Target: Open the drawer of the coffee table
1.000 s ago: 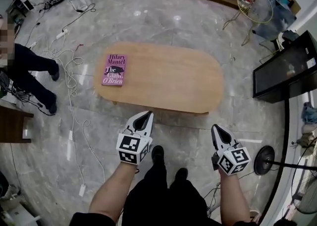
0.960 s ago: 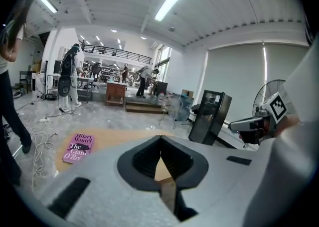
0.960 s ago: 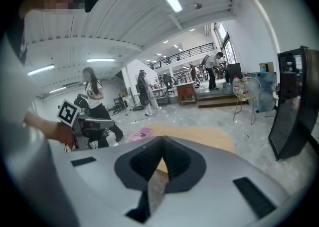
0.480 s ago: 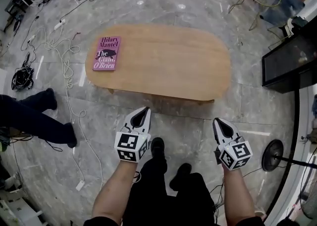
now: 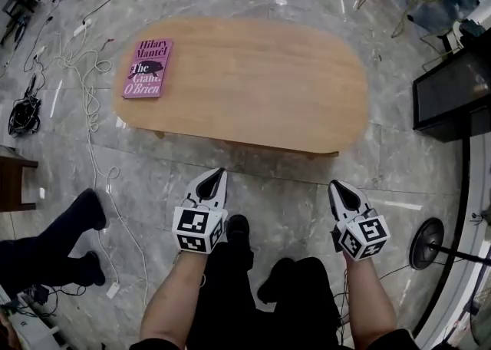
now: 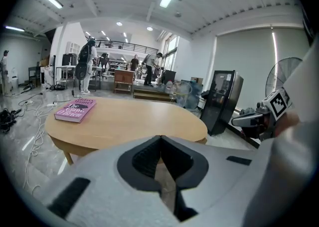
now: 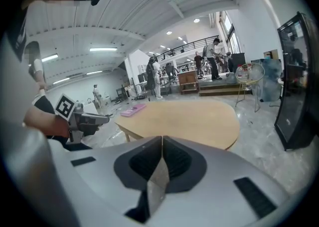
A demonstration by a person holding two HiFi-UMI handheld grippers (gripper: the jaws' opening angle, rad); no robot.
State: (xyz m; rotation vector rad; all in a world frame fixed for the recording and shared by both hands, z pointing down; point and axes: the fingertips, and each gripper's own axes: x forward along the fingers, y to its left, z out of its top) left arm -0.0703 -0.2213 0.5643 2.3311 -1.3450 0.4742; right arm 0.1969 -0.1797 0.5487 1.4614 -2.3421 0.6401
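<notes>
The left gripper [image 5: 219, 173] and the right gripper [image 5: 336, 186] are each held in a hand low in the head view. They hang over the grey floor [image 5: 291, 191] and point to 12 o'clock. Each one has its two jaws pressed together with nothing between them. The arms behind them are cut off at the bottom edge. Straight ahead at 12 o'clock is the oval wooden coffee table [image 5: 261, 87]. Only its top and a bit of its near legs show. Its drawer is hidden under the top, and no view shows it. At the table's 10 o'clock end lies a pink book [image 5: 147, 68]. It reads "Hilary Mantel" and "The Giant, O'Brien", but a dark drawing covers part of the middle word. At 8 o'clock another person's dark legs [image 5: 54, 249] are cut off by the edge. At 2 o'clock a black cabinet [image 5: 449, 91] is half out of the picture.
</notes>
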